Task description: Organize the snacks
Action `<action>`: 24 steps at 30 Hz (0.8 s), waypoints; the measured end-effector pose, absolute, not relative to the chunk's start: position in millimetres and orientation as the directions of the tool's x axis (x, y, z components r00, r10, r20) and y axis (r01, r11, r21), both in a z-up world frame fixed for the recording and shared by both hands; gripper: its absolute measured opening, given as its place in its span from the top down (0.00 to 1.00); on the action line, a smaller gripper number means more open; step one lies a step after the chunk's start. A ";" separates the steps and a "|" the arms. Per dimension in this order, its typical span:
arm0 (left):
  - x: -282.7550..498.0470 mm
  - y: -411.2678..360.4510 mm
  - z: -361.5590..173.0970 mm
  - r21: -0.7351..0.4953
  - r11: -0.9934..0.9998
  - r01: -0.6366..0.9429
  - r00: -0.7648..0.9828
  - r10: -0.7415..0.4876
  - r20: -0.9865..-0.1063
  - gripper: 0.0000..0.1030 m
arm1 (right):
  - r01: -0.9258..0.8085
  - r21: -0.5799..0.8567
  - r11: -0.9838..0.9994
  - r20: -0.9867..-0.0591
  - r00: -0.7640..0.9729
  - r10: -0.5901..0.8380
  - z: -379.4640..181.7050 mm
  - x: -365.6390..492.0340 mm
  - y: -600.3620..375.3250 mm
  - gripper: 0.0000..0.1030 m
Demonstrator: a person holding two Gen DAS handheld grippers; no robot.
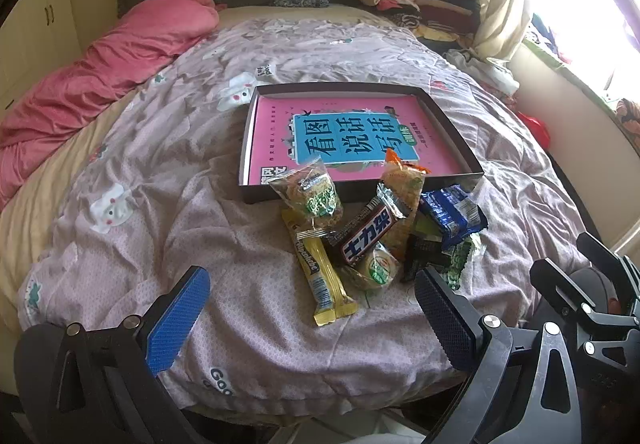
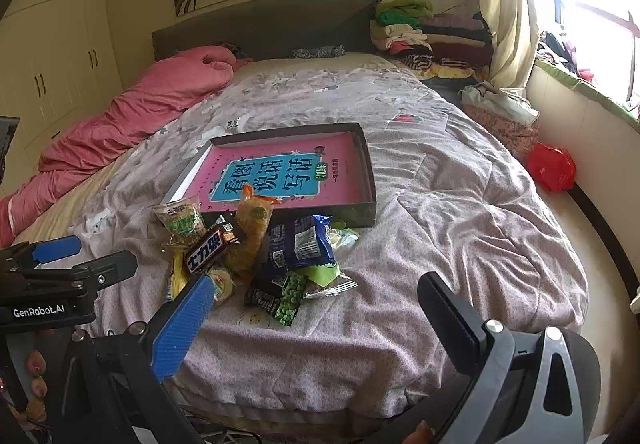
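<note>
A pile of wrapped snacks lies on the bed quilt just in front of a shallow dark box with a pink book in its bottom. In the pile are a Snickers bar, a yellow bar, a blue packet, a green pea packet, an orange-topped packet and a clear packet. My left gripper hovers open near the pile's front. My right gripper is open, right of it, empty.
A pink duvet lies along the bed's left side. Folded clothes are stacked by the headboard at the right. A red bag sits on the floor by the window wall. The other gripper shows at the left edge.
</note>
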State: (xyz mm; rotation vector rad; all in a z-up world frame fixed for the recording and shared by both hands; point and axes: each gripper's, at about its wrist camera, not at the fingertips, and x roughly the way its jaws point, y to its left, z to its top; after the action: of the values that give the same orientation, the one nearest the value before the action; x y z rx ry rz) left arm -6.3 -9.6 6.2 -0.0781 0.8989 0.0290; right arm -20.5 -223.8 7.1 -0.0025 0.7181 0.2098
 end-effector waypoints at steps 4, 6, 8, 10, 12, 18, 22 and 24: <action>-6.4 -9.9 6.6 -0.055 0.997 -0.056 0.624 -0.008 -0.782 0.01 | -0.190 0.069 0.979 -0.655 0.732 0.188 7.2 -20.3 -223.3 0.00; -6.0 -9.9 6.6 -0.057 0.997 -0.058 0.622 -0.009 -0.783 0.01 | -0.191 0.070 0.979 -0.655 0.732 0.189 7.2 -20.4 -223.8 0.00; -6.2 -10.8 7.3 -0.057 0.997 -0.057 0.622 -0.009 -0.783 0.01 | -0.190 0.070 0.979 -0.654 0.732 0.189 7.1 -20.0 -223.7 0.00; -6.4 -11.2 7.2 -0.056 0.997 -0.056 0.623 -0.009 -0.782 0.01 | -0.190 0.070 0.979 -0.655 0.732 0.188 7.1 -20.0 -223.9 0.00; -6.3 -10.9 7.3 -0.057 0.997 -0.054 0.622 -0.011 -0.783 0.01 | -0.189 0.070 0.979 -0.654 0.733 0.188 6.8 -20.0 -224.0 0.00; -6.3 -11.7 7.0 -0.057 0.997 -0.053 0.621 -0.012 -0.784 0.01 | -0.189 0.071 0.979 -0.655 0.732 0.189 5.7 -19.5 -224.0 0.00; -5.8 -13.3 6.3 -0.058 0.997 -0.047 0.620 -0.016 -0.785 0.01 | -0.187 0.073 0.980 -0.655 0.732 0.188 5.6 -19.8 -224.5 0.00; -6.0 -13.3 5.9 -0.058 0.997 -0.048 0.620 -0.016 -0.785 0.01 | -0.188 0.071 0.980 -0.657 0.730 0.188 5.6 -19.7 -224.3 0.00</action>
State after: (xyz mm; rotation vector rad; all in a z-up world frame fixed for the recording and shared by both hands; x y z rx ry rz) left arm -6.0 -13.3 5.9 -0.0757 0.9023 0.0188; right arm -19.7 -224.3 5.6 -0.0001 0.7228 0.2068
